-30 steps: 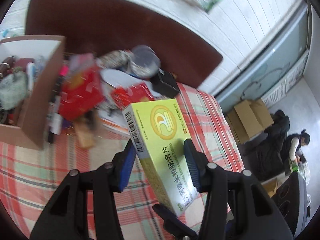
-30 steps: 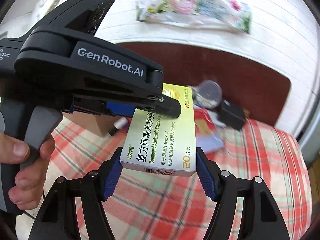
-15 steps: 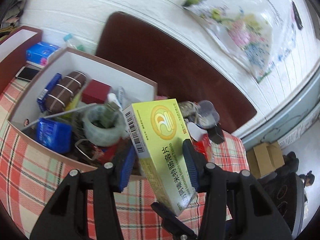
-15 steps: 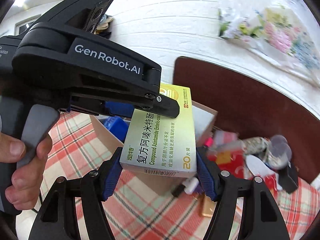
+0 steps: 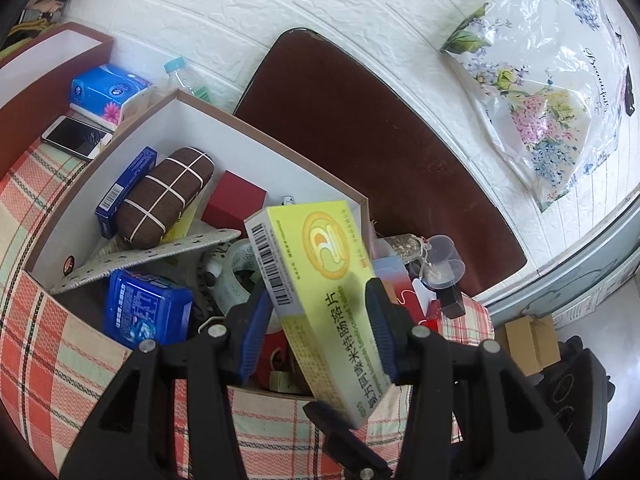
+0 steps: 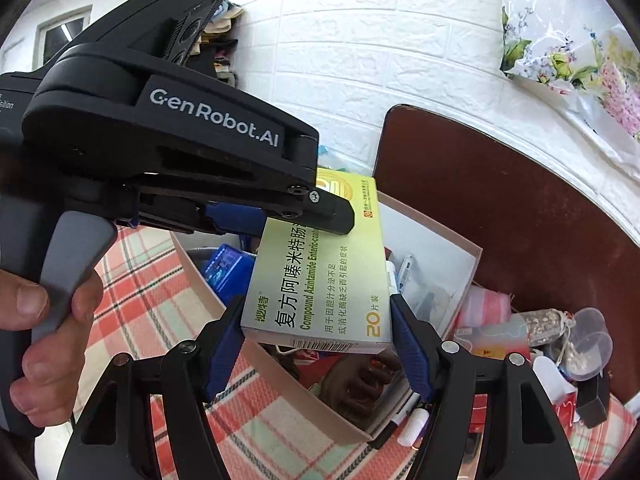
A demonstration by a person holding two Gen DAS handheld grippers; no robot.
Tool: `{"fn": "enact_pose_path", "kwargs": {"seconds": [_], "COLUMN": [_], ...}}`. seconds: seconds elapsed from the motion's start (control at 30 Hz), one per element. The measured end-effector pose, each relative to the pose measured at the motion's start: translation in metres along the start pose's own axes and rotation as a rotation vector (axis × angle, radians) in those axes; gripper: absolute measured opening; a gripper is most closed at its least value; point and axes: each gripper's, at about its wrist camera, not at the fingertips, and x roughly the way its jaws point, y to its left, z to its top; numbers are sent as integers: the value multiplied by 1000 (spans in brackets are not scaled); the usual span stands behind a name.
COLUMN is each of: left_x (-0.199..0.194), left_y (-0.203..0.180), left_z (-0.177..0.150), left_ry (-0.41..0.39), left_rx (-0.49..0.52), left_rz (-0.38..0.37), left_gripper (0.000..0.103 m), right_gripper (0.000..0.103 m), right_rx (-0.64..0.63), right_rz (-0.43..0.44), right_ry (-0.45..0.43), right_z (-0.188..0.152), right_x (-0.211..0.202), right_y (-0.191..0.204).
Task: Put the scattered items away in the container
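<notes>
Medicine box (image 5: 320, 280): yellow-green, tilted, hanging above the open container, pinched by both claws at once.
Left claw (image 5: 316, 316): clamped on the box's long sides.
Right claw (image 6: 318, 344): clamped on the box's near end, blue pads (image 6: 412, 344) against it.
Container (image 5: 224, 136): cardboard, just beyond and beneath both claws, already crowded.
Scattered items (image 6: 532, 332): right of the container, beyond the right claw.

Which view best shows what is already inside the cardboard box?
The left wrist view: it looks down into the cardboard box, showing the brown case and blue pack. In the right wrist view the yellow medicine box hides most of the interior.
</notes>
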Motion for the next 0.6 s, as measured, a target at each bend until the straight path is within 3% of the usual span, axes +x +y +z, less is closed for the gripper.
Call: {"fn": "enact_pose_path", "kwargs": {"seconds": [0.03,0.07,0.1,0.13,0.37,0.6], "left_x": [1,2,4,4,-9,-32], "left_y": [1,2,4,7,12,-1], "left_z": [1,1,2,2,-6,-23], "left_ry": [2,7,12,3,-15,-71], "left_rx": [2,-1,-10,-23,-38,65], "left_rz": [8,26,58,85,136,217], "left_gripper": [60,89,103,103,102,103], "right_gripper": [73,87,95,103,103,103], "right_rx": [-6,-12,-16,-12,56,175], "right_rz": [-13,-27,-52,-60,-61,-9], "right_ry": [13,28,35,35,30,65], "right_z": [0,-1,-2,-3,-3,-7], "right_x": [4,8,10,10,-4,-18], "right_y": [1,3,4,4,-4,-19]}}
